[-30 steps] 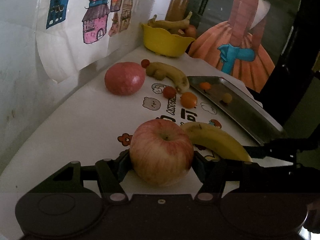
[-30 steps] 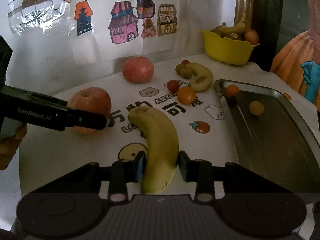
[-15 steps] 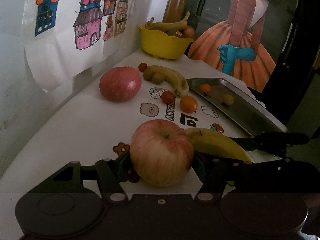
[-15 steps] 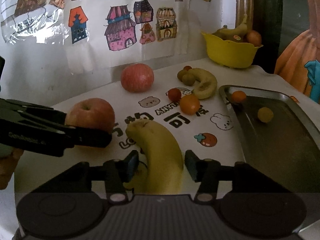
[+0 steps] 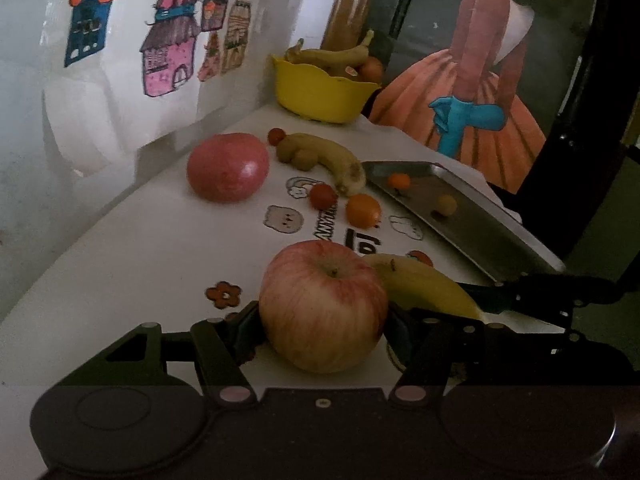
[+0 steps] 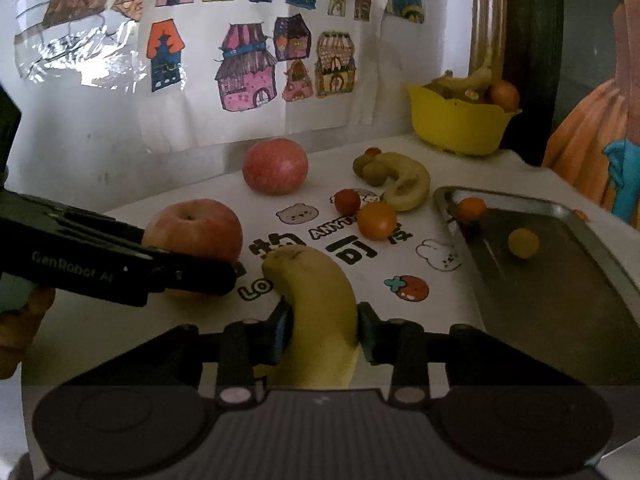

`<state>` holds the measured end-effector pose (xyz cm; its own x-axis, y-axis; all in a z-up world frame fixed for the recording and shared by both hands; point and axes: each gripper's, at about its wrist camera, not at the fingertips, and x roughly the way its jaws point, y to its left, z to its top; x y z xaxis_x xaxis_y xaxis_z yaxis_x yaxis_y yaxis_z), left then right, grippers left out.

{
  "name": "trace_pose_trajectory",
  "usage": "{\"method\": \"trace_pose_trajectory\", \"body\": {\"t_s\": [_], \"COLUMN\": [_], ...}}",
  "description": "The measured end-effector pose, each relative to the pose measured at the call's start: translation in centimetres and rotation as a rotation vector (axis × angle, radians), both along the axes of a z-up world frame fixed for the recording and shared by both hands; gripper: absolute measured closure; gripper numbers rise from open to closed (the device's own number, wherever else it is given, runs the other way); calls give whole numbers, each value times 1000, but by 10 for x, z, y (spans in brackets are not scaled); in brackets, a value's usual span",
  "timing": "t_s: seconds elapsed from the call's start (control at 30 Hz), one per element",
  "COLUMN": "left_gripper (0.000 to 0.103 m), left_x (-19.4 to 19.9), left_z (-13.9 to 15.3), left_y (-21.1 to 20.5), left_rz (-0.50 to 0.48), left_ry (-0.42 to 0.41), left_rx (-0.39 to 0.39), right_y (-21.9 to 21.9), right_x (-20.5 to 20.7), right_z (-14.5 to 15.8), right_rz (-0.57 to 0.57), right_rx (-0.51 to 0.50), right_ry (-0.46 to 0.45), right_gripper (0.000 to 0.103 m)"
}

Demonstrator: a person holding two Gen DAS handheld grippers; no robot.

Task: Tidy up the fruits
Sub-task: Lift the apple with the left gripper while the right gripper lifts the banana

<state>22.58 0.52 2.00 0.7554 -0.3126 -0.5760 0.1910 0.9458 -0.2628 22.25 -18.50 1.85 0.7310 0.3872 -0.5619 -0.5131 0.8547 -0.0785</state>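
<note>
A red-yellow apple (image 5: 323, 305) rests on the white printed tabletop, and my left gripper (image 5: 322, 318) is shut on it, pads pressing both sides. In the right wrist view the same apple (image 6: 195, 227) shows at the left behind that gripper's dark finger (image 6: 188, 276). A yellow banana (image 6: 318, 304) lies right beside the apple, its tip pointing away from me. My right gripper (image 6: 324, 330) has its jaws closing on the banana's near half, both pads touching the peel. The banana (image 5: 426, 286) also shows in the left wrist view, just right of the apple.
Farther back lie a second red apple (image 5: 228, 166), a spotted banana with two kiwis (image 5: 340, 162), a cherry tomato (image 5: 323, 195) and a small orange (image 5: 363, 210). A metal tray (image 5: 476, 236) at the right holds two small fruits. A yellow bowl (image 5: 324, 98) of fruit stands at the back.
The right gripper's jaws spread away from the banana half a second ago and have come back onto it. The left gripper has kept hold of the apple without moving.
</note>
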Motion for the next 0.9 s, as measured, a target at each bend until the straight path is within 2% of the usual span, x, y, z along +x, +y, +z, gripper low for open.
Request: {"method": "trace_pose_trajectory", "body": {"t_s": [0.2,0.4,0.63,0.9], "left_gripper": [37,37,37,37], "left_x": [-5,-3,16,48], "left_z": [2,13,29,49], "left_y": [-13,-32,-60,-101], "left_rz": [-20,-25,-22,-56], "left_ry": [-18,-43,-62,-129], "left_rx": [-12,-29,-91,-136], "right_y": [-11,-32,-71,-126], "right_x": [-14,-26,-31,-25], "right_z": [2,12,31,54], "right_rz": [-18,-56,-142,-264], "right_rx": [-24,1,70,213], "right_ry": [-58,-97,-154,-221], "right_gripper": [64,65,65,65]}}
